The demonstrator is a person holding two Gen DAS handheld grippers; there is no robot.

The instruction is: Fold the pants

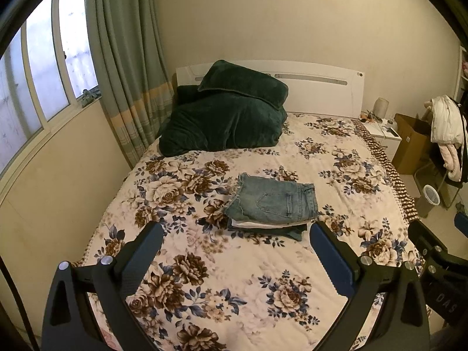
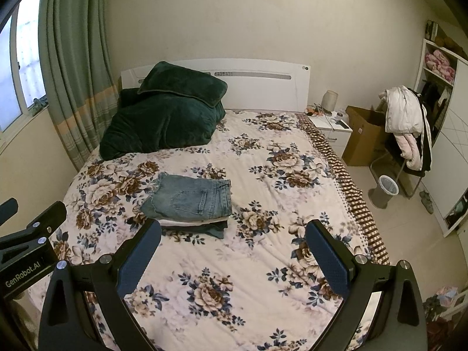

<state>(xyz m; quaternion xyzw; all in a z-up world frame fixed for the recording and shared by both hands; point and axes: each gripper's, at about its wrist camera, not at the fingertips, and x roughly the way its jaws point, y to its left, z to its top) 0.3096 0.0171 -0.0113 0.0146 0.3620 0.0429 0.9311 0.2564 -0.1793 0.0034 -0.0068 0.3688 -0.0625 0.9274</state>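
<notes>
My left tool [image 1: 237,231] has its two fingers spread wide and nothing between them; it hangs over the bed [image 1: 204,278], short of the folded jeans [image 1: 275,200]. My right tool [image 2: 234,229] is spread just as wide and grips nothing either, and it sits on the near side of the jeans, which lie to its upper left in that view. The left tool's body also shows at the left edge of the right view.

The jeans rest folded on top of a small stack of other folded clothes [image 1: 263,225], a white layer and a darker one under it, all lying on the flowered bedspread around the middle of the bed. Beyond the jeans, toward the headboard [image 1: 316,87], a dark green blanket [image 1: 222,122] is heaped with a green pillow [image 1: 242,83] on top. Left of the jeans hangs a green curtain [image 1: 128,58] by the window [image 1: 44,73]. Right of the jeans, off the bed, stand a white nightstand [image 2: 333,130], a cardboard box [image 2: 362,137] and a bin [image 2: 386,191] on the floor
</notes>
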